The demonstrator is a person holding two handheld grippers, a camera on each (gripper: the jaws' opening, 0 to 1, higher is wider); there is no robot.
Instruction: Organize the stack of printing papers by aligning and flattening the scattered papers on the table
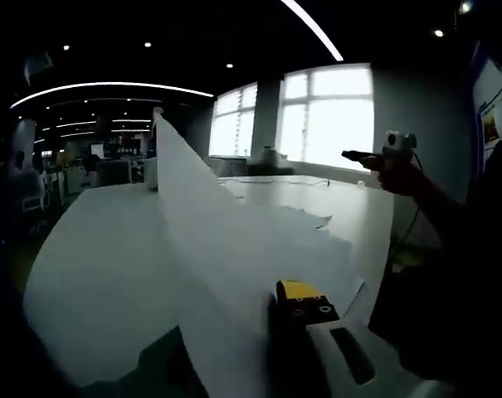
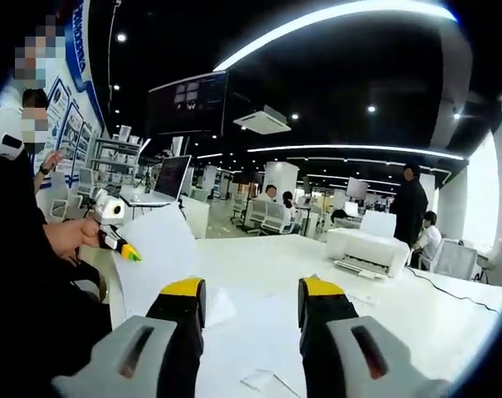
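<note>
lifted sheet (image 1: pixel 226 249) covering the left jaw of the left gripper (image 1: pixel 271 319) and the table (image 1: pixel 363 211) behind it, sheet's lower corner cut off, people beyond the printer (image 2: pixel 367 249) too small to tell

A lifted sheet of paper (image 1: pixel 226 249) slants up across the left gripper view, over more papers (image 1: pixel 101 265) lying on the table (image 1: pixel 367 207). In the right gripper view, a printer (image 2: pixel 368 250) sits on the table (image 2: pixel 433 319) to the right, with people seated and standing behind it.
</note>
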